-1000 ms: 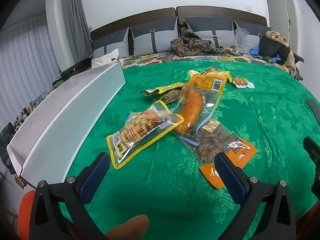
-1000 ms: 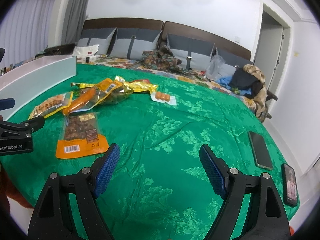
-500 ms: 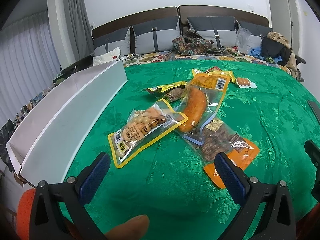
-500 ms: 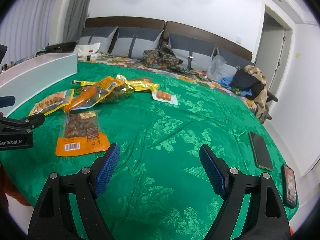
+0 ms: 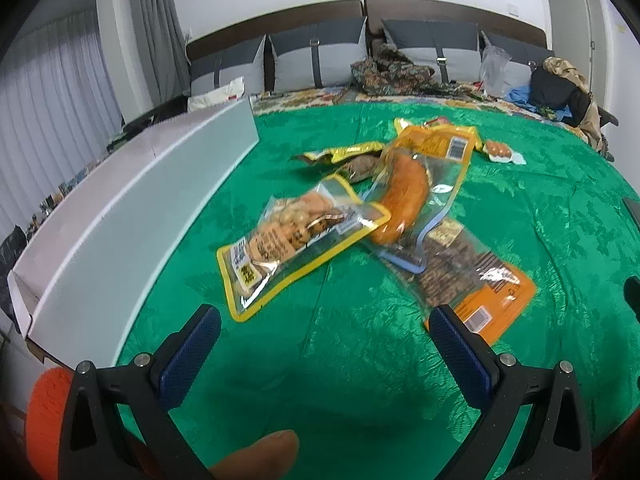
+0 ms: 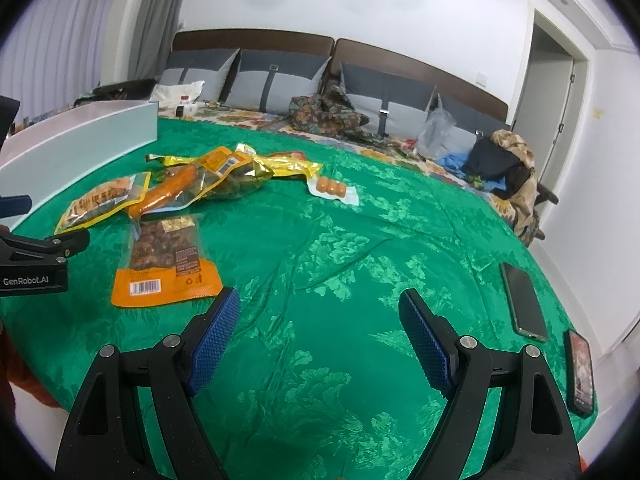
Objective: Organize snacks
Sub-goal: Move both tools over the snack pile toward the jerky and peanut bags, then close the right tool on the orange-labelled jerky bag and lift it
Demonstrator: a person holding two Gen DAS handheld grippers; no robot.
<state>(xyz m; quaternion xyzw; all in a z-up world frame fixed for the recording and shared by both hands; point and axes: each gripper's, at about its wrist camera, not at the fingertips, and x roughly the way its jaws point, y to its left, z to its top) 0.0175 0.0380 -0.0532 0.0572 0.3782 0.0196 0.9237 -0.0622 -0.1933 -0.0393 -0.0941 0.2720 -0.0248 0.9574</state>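
Both grippers stand with jaws wide apart, clamping nothing. Since a second ago my left gripper (image 5: 326,344) has edged closer to the pile, so the snacks loom larger; my right gripper (image 6: 320,334) has not stirred. From the left gripper, the yellow-edged pack (image 5: 298,240) lies near at 12 o'clock, the orange pack (image 5: 476,284) just beside its right finger at 1, the sausage pack (image 5: 412,188) beyond, the white box (image 5: 132,216) at 10.
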